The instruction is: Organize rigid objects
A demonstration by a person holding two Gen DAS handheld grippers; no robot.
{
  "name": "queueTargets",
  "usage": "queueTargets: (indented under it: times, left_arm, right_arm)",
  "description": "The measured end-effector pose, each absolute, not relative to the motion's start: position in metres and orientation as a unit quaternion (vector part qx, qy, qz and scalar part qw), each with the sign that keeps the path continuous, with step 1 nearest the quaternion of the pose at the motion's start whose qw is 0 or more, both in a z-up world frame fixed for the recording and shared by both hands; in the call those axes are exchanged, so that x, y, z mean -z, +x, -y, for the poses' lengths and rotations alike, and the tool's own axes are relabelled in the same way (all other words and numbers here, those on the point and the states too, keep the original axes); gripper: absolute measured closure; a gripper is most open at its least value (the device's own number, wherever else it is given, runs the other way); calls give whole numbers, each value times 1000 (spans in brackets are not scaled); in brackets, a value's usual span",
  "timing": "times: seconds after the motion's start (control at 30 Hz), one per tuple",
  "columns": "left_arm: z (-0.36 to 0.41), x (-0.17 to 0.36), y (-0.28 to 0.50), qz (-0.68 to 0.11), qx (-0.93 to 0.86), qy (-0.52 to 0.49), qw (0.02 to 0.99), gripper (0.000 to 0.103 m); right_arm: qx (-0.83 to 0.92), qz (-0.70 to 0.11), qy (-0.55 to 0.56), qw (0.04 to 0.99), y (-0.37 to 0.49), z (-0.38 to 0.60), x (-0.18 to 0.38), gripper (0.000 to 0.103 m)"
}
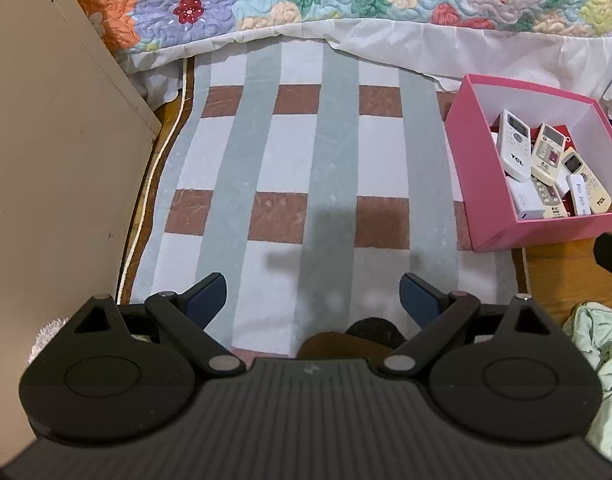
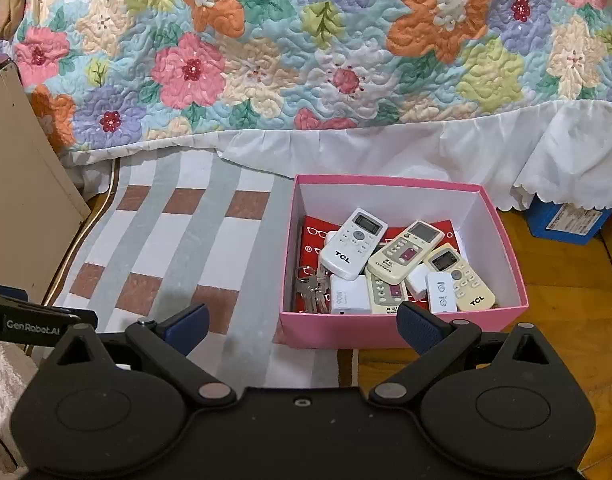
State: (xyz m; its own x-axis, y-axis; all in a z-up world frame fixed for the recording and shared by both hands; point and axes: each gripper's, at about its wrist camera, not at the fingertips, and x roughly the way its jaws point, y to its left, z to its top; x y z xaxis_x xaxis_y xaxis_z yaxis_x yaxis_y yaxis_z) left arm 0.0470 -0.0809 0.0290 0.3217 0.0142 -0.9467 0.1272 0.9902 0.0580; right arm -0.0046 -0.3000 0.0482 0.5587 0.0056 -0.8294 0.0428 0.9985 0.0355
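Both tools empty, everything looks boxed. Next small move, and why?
Probably lift both tools clear and check the floor around the rug. The left tool and right tool stand open with nothing between the fingers, the striped rug is bare, and the remotes, keys and small white items already lie inside the pink box.

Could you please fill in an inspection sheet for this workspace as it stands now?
Surface: striped mat on a wooden floor, nothing lying on its visible part.
Job's things: pink box holds remotes, white chargers, keys.
Clutter: green cloth on the floor; blue box under the bed frill.
Grippers: left claw open, empty; right claw open, empty, near the pink box.
Cables: nothing seen.
Surroundings: floral quilt, beige cabinet.
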Motion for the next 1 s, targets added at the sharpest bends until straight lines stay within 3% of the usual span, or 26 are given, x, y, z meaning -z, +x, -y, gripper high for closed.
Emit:
queueTargets:
  times: [1.0]
  left_arm:
    - [72,-20,46,-590,38,71,803,9]
  right_arm:
    - [27,-492,-19,870,3,287,-40,1]
